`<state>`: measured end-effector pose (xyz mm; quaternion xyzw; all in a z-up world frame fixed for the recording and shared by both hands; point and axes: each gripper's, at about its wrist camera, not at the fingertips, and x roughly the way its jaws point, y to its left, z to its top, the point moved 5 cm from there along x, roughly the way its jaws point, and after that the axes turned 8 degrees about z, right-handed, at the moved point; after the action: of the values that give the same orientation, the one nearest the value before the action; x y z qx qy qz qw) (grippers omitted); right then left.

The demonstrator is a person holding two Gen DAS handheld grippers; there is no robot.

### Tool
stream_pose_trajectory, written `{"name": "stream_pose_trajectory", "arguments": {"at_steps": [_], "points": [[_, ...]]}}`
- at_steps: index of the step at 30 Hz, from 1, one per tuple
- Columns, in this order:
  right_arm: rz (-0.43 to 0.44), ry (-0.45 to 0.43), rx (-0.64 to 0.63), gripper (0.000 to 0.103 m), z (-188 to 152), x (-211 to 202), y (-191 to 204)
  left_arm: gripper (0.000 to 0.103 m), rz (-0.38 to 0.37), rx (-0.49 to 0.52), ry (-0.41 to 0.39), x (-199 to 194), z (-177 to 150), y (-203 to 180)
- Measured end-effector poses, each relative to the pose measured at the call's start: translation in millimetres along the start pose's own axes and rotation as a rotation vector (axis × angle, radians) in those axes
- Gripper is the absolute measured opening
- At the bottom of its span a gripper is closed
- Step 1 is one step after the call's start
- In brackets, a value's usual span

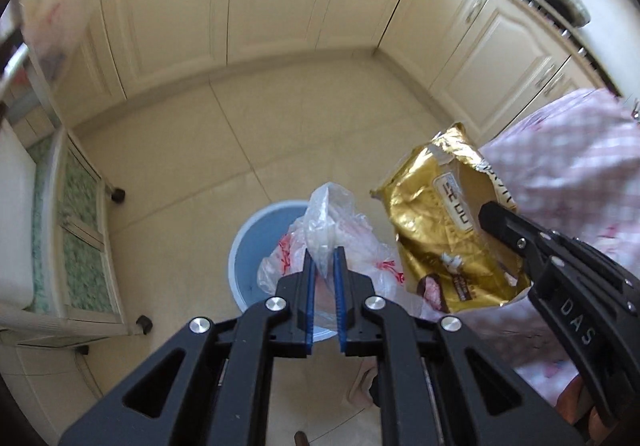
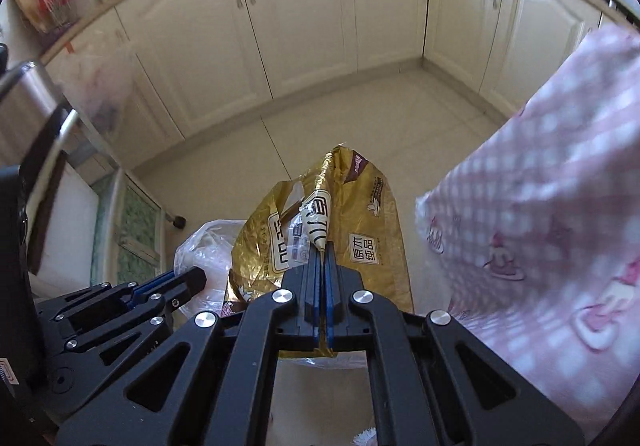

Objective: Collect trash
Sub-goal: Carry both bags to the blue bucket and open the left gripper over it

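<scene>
Your left gripper (image 1: 324,252) pinches the clear plastic bag (image 1: 332,238) directly above the blue bin (image 1: 256,242); your right gripper (image 2: 322,250), clamping the gold wrapper (image 2: 360,230), hangs just right of the bin.

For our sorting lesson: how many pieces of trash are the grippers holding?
2. A clear plastic bag in the left gripper, above the blue bin; a gold wrapper in the right gripper.
</scene>
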<state>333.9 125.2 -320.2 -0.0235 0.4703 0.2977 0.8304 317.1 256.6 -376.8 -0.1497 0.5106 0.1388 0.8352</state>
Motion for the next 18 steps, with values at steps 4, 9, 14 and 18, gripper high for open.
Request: {"name": "stream_pose_trajectory", "arguments": {"at_steps": [4,9,14,18], "points": [[-0.004,0.063,0.029,0.001,-4,37,-8,0.021,0.024,0.038,0.054,44,3,-1],[-0.009,0.115,0.042,0.001,-11,63,-12,0.050,0.027,-0.001,0.098,71,1,3],[0.011,0.149,0.057,0.001,-17,79,-13,0.060,0.007,-0.063,0.124,79,-1,17],[0.039,0.159,0.065,0.002,-16,86,-5,0.060,0.008,-0.076,0.116,77,-1,22]]}}
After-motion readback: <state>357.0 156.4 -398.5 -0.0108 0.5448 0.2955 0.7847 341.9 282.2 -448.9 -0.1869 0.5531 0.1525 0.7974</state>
